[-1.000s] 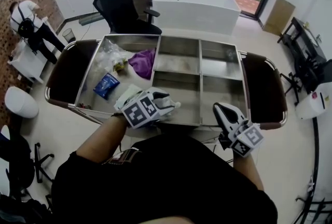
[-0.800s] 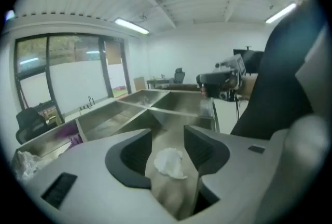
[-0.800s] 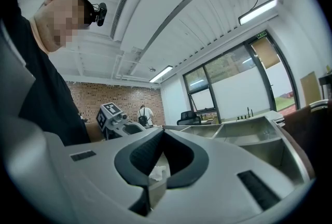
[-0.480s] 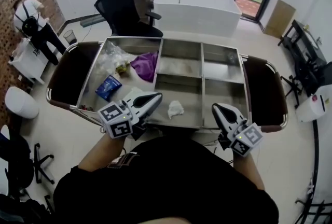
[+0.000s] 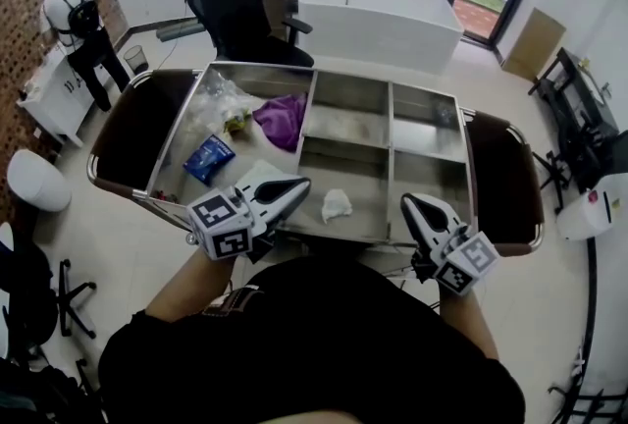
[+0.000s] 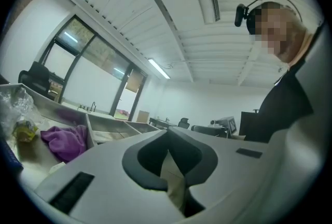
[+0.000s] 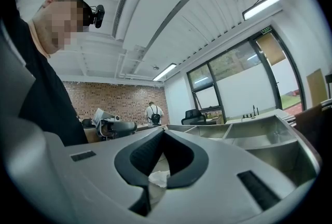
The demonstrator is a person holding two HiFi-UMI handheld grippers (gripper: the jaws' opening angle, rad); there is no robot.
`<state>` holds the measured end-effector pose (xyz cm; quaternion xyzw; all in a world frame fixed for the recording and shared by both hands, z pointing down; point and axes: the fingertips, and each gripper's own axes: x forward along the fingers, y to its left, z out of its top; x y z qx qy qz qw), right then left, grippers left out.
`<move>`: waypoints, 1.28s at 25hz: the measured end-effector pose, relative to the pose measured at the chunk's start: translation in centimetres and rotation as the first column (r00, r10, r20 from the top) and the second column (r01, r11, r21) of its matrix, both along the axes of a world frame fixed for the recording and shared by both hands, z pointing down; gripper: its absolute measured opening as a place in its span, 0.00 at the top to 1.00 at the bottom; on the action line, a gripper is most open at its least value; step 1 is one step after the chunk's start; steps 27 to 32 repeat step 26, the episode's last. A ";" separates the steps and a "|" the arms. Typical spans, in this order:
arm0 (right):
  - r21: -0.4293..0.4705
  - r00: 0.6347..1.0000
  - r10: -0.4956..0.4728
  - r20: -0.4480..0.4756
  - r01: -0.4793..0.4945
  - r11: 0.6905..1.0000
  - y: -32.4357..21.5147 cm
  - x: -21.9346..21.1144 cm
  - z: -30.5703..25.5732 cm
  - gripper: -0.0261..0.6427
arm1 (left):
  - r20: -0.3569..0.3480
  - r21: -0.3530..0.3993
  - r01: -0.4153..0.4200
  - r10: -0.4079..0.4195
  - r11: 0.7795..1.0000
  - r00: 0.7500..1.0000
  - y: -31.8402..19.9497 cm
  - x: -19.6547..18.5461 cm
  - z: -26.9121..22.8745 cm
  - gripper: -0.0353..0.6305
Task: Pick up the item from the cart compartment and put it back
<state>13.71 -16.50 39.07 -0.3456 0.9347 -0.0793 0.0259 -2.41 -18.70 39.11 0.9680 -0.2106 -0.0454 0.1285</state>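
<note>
The crumpled tissue [image 5: 336, 205] lies loose in the cart's [image 5: 424, 179] near-middle compartment, at four o'clock from the clenched, empty left gripper [image 5: 300, 185]. The right gripper [image 5: 409, 203] is clenched empty too. Put-back looks done; regrasping needs parted jaws.

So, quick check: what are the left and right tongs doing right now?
Left tongs: closed, holding nothing.
Right tongs: closed, holding nothing.

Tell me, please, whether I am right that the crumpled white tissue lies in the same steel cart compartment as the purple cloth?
Not quite: the crumpled white tissue lies in the near middle compartment of the steel cart, while the purple cloth is in the large left compartment, as the head view shows.
</note>
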 end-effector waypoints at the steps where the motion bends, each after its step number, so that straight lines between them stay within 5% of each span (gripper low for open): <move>1: 0.002 1.000 0.003 0.001 -0.003 1.000 0.0 0.0 -0.1 0.96 | 0.001 -0.002 -0.001 0.001 1.000 1.000 0.0 0.1 0.1 0.94; 32: 0.019 1.000 0.009 -0.027 -0.009 1.000 0.1 0.2 -0.2 0.96 | 0.044 0.006 -0.028 0.027 1.000 0.999 0.2 0.6 0.6 0.94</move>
